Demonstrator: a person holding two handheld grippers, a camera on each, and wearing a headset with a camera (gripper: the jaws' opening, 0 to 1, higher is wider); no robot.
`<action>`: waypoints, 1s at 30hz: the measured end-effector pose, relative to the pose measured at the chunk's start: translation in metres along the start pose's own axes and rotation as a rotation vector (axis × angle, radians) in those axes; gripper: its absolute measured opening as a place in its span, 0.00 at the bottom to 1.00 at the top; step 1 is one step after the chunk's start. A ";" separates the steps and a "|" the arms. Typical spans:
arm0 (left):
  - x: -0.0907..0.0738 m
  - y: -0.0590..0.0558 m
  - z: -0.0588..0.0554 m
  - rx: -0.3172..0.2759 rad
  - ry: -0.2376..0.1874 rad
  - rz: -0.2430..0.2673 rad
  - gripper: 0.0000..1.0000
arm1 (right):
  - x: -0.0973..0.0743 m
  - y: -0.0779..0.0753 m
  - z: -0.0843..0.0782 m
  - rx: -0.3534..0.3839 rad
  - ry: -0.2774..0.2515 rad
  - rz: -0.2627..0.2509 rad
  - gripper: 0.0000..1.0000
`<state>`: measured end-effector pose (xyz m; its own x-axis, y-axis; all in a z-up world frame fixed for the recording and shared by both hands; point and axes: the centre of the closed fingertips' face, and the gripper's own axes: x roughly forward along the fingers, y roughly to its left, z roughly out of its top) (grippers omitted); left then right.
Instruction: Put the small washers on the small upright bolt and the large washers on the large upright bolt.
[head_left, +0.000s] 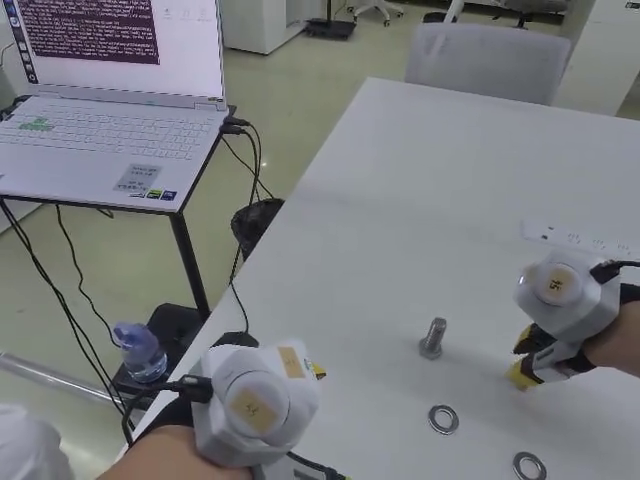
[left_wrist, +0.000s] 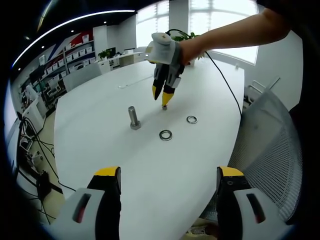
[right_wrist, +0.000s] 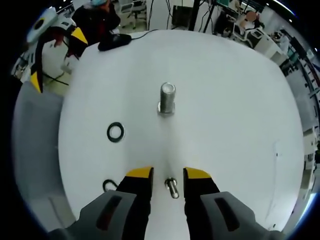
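A large upright bolt (head_left: 433, 338) (right_wrist: 166, 100) stands on the white table (head_left: 420, 200). Two washers (head_left: 443, 418) (head_left: 529, 465) lie flat nearer me. In the right gripper view a small upright bolt (right_wrist: 172, 187) stands between the yellow tips of my right gripper (right_wrist: 167, 174) (head_left: 520, 360). The jaws sit narrowly apart on either side of it, without touching it. One washer (right_wrist: 115, 132) lies left of the large bolt; another (right_wrist: 109, 185) is partly hidden by the left finger. My left gripper (left_wrist: 168, 172) is wide open and holds nothing, low at the table's near edge.
A laptop (head_left: 110, 130) sits on a stand left of the table, with cables and a water bottle (head_left: 140, 350) below it. A grey chair (head_left: 490, 60) stands at the far end. A power strip (head_left: 580, 238) lies at the right. A mesh chair (left_wrist: 280, 145) is beside the table.
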<state>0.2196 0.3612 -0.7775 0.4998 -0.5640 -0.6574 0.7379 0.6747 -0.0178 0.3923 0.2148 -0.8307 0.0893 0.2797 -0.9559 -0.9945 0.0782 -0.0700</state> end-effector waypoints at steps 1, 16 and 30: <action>0.000 0.000 0.000 0.001 0.000 0.000 0.78 | 0.000 0.000 0.003 -0.007 -0.004 0.001 0.26; -0.003 0.002 0.003 0.003 -0.015 0.012 0.85 | -0.003 0.037 0.033 -0.123 -0.031 0.058 0.32; -0.005 0.000 0.007 0.004 -0.048 0.012 0.88 | -0.003 0.069 0.044 -0.193 -0.060 0.099 0.36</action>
<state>0.2202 0.3608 -0.7684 0.5301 -0.5782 -0.6203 0.7332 0.6800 -0.0073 0.3261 0.2613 -0.8199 -0.0123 0.3338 -0.9426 -0.9901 -0.1357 -0.0351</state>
